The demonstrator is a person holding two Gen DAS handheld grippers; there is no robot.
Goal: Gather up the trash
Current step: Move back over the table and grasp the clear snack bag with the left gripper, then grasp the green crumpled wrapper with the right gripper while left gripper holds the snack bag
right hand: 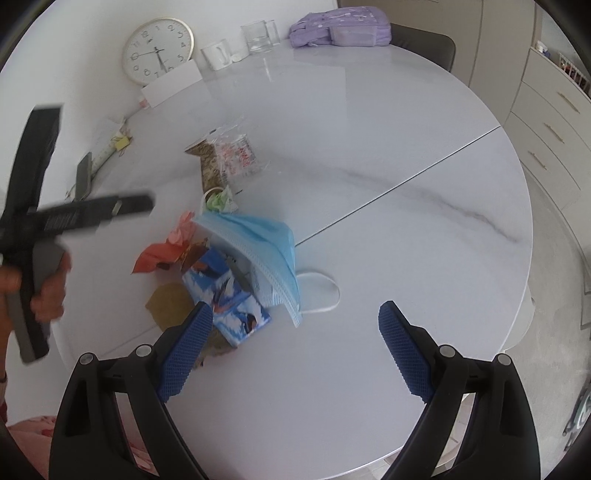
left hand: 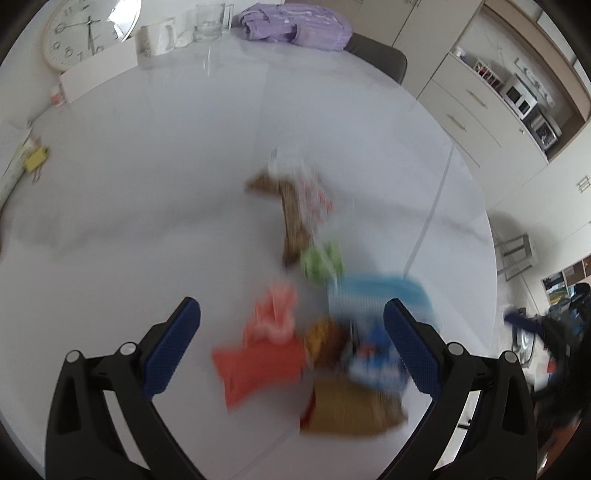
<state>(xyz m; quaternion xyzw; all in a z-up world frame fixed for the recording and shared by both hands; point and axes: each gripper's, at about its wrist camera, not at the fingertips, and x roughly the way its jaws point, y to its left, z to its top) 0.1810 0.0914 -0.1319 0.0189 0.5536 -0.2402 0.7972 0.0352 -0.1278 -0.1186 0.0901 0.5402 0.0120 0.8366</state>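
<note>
Both hand-held grippers, left (left hand: 291,345) and right (right hand: 295,334), are held open and empty over trash (right hand: 221,258) heaped mid-table (right hand: 406,166) (mask (right hand: 258,240) on top); light wrappers could be scattered by a careless closing.

Table (right hand: 369,147): glossy white marble-look top, grey veins, smooth. Face mask (right hand: 258,240): blue pleated non-woven cloth, matt. Small carton (right hand: 225,291): printed card, slight sheen. Red wrapper (right hand: 155,254): crinkled foil-like plastic. Clear bag (right hand: 236,155): glossy film. Right gripper (right hand: 295,343): matt black plastic, blue pads (right hand: 184,354) with rough knurled texture. Backpack (right hand: 340,33): lilac fabric. 2 tumblers (right hand: 260,35): clear glass.
</note>
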